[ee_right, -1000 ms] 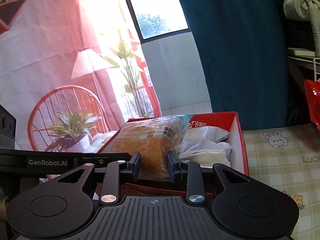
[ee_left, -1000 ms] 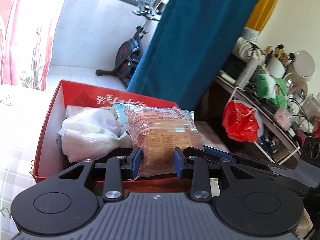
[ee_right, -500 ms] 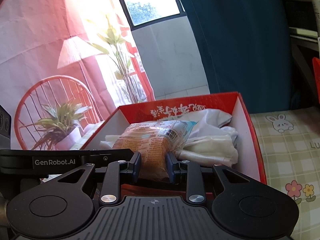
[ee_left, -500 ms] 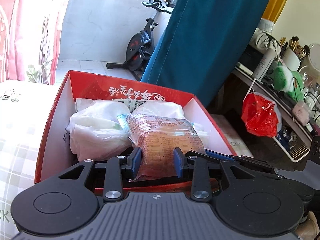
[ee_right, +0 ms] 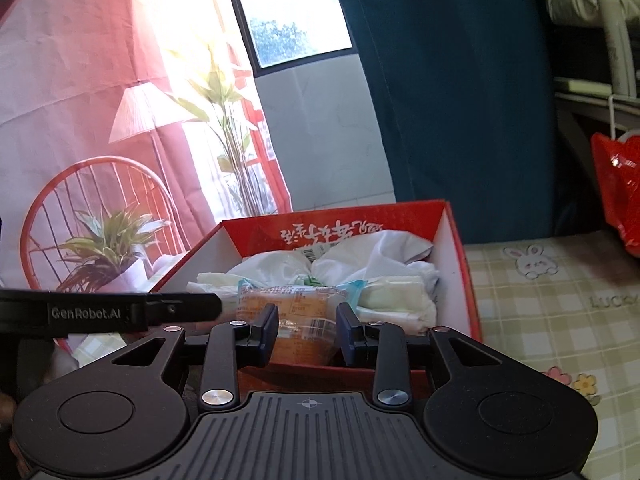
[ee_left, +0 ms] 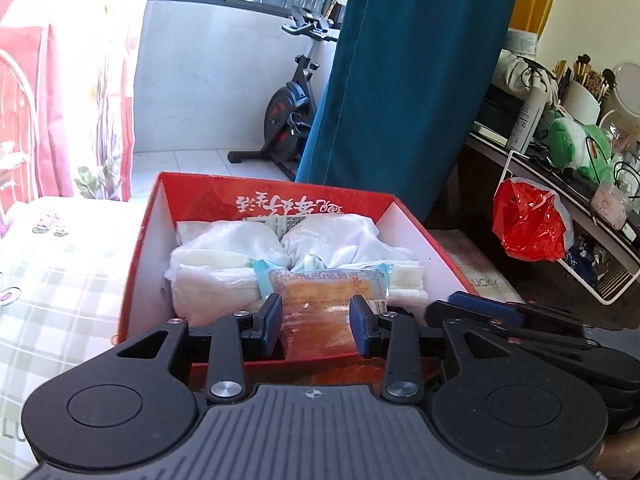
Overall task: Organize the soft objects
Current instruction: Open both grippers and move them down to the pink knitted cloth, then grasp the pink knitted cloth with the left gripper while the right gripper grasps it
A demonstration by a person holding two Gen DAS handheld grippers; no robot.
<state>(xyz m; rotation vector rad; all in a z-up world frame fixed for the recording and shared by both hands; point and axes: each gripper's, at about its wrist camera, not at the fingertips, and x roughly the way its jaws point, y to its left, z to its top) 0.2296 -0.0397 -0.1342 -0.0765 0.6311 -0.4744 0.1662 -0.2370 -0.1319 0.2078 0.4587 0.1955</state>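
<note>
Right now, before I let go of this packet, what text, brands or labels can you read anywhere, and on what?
"GenRobot.AI": white letters on the black left hand-held gripper beside the box.
"LUCKY": on the checked cloth, next to a rabbit drawing.
Large white characters on the red box: upside down, not readable.
Fine print and barcode on the snack packet: too small.
Barcode tag among the white bags: too small.

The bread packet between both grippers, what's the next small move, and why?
Probably finish letting go and draw both back. The bread packet already lies low in the red box against the white bags, and the left gripper and right gripper are both opening.
</note>
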